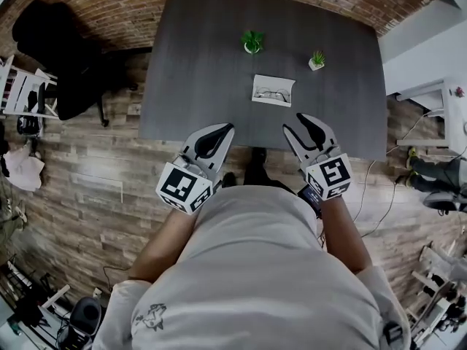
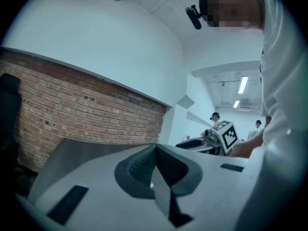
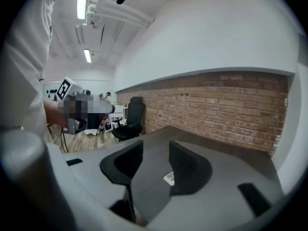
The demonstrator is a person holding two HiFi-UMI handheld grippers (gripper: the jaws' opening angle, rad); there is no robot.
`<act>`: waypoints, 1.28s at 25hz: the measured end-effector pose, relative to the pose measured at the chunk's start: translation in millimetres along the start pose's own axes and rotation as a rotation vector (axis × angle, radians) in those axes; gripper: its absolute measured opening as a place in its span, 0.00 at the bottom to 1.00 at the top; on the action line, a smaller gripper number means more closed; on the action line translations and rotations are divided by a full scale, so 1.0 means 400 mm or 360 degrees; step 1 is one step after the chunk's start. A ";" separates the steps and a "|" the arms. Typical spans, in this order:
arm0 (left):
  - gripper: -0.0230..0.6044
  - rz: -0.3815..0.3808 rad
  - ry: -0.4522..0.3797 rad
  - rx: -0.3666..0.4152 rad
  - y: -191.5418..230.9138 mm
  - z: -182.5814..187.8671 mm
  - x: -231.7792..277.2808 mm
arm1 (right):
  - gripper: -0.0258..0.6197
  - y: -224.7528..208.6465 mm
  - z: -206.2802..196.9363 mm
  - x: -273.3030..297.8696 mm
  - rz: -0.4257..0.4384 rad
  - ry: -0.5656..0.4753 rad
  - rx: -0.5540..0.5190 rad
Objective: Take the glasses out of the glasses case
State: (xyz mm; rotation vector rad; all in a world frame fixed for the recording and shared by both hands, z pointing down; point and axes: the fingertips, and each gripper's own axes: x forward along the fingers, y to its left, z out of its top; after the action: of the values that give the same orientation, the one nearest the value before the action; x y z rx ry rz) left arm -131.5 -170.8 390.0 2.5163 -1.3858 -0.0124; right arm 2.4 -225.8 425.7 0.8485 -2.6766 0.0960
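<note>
A white glasses case (image 1: pixel 273 90) lies open on the dark grey table (image 1: pixel 204 64), with a pair of glasses showing inside it. Both grippers hover at the table's near edge, short of the case and not touching it. My left gripper (image 1: pixel 228 128) is to the lower left of the case with its jaws pressed together and nothing between them (image 2: pixel 155 149). To the lower right of the case, my right gripper (image 1: pixel 295 122) has its jaws apart. In the right gripper view, a bit of the case (image 3: pixel 169 178) shows in the gap of that gripper (image 3: pixel 156 144).
Two small potted plants (image 1: pixel 252 41) (image 1: pixel 317 60) stand on the table beyond the case. A black office chair (image 1: pixel 58 57) sits off the table's left side by a brick wall. White racks stand at the left and right edges over a wooden floor.
</note>
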 end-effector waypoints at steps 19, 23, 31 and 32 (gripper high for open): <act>0.05 0.0128 0.0256 -0.0125 0.140 -0.117 0.232 | 0.28 -0.196 -0.263 0.281 0.0429 0.0524 -0.0079; 0.05 0.0152 0.0341 -0.0145 0.168 -0.170 0.270 | 0.26 -0.212 -0.323 0.323 0.0505 0.0614 -0.0164; 0.05 0.0135 0.0527 -0.0171 0.189 -0.293 0.351 | 0.22 -0.233 -0.442 0.393 0.0648 0.0745 -0.0221; 0.05 0.0133 0.0550 -0.0178 0.191 -0.309 0.359 | 0.21 -0.235 -0.457 0.401 0.0663 0.0762 -0.0237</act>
State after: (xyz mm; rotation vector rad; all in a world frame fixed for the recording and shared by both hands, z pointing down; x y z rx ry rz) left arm -100.3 -300.7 544.6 2.2359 -1.3055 0.3349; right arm -14.1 -361.5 647.7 0.1775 -2.3221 0.1701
